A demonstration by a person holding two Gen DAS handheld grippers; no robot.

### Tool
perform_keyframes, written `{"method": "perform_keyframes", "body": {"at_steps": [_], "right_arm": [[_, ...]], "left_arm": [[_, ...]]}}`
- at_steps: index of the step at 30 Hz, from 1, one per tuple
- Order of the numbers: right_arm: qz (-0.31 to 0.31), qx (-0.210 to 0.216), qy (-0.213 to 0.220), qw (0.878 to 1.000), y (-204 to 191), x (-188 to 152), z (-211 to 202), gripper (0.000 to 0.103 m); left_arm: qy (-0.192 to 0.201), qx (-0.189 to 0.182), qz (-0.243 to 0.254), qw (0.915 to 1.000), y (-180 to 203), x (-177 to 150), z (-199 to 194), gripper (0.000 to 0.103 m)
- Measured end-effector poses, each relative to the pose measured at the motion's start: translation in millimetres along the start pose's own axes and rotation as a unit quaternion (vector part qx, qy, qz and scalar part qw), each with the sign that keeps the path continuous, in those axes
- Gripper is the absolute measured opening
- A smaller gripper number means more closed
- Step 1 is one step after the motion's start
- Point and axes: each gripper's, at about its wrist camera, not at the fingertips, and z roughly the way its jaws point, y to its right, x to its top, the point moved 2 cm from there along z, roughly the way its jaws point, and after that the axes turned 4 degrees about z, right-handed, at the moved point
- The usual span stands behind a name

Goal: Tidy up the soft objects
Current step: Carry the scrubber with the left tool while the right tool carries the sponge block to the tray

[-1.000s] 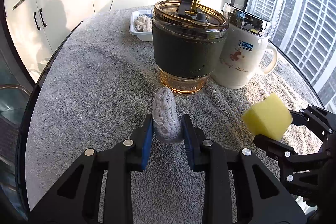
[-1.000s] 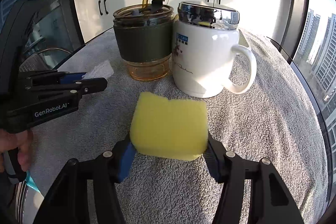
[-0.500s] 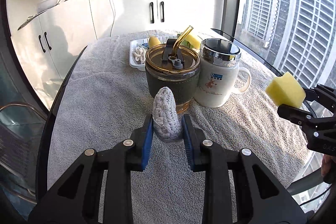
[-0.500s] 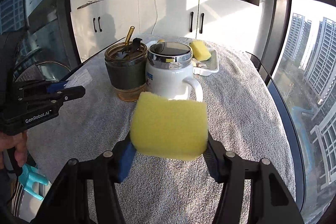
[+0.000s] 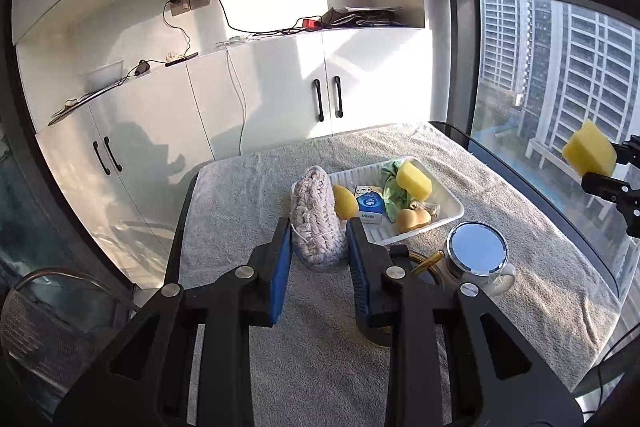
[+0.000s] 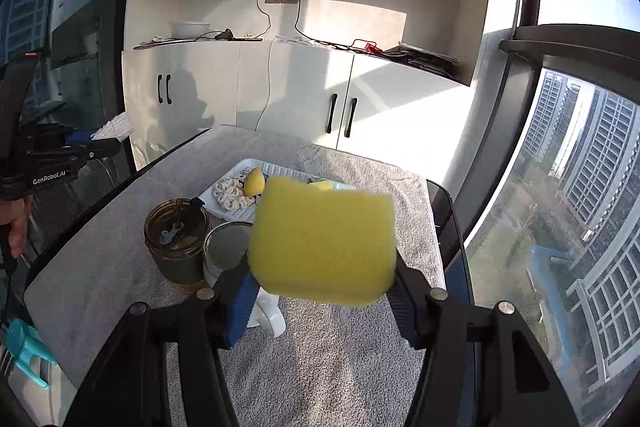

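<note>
Your left gripper (image 5: pixel 318 251) is clamped on a white crocheted pouch (image 5: pixel 318 223), blue pads pressing both its sides, pouch upright and held up off the table. Your right gripper (image 6: pixel 322 291) is clamped on a yellow sponge block (image 6: pixel 324 241), pads squeezing its left and right ends, also in the air above the grey towel (image 6: pixel 320 367) covering the table. In the left wrist view you see that same sponge far right against the window.

White tray (image 5: pixel 448 201) sits at the far end of the towel. In it: a yellow sponge piece (image 5: pixel 414 179), a green cloth (image 5: pixel 392 183), a blue-and-white tissue pack (image 5: pixel 370 209), a yellow teardrop sponge (image 5: pixel 345 202), a tan peanut-shaped item (image 5: pixel 412 219); the right wrist view adds a white knotted cord bundle (image 6: pixel 232 193).

Nearer you than the tray: white mug with shiny lid (image 5: pixel 478 255), and just beside it an amber glass tumbler with dark sleeve (image 6: pixel 178 241), touching or nearly touching, can't tell. Your hand (image 6: pixel 16 223) shows at the left edge of the right wrist view, on the left gripper's handle.
</note>
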Motion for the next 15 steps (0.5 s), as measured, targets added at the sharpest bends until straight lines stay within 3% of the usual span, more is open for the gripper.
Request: {"method": "perform_keyframes", "body": {"at_steps": [5, 15], "right_arm": [[-0.014, -0.012, 0.015, 1.0, 15.7, 47.1, 14.8, 0.061], [-0.051, -0.018, -0.001, 0.999, 25.1, 110.1, 74.5, 0.061]], "left_arm": [[0.008, 0.007, 0.013, 0.9999, -14.4, 33.3, 19.6, 0.025], [-0.021, -0.035, 0.035, 0.9986, -15.8, 62.0, 92.2, 0.025]]}}
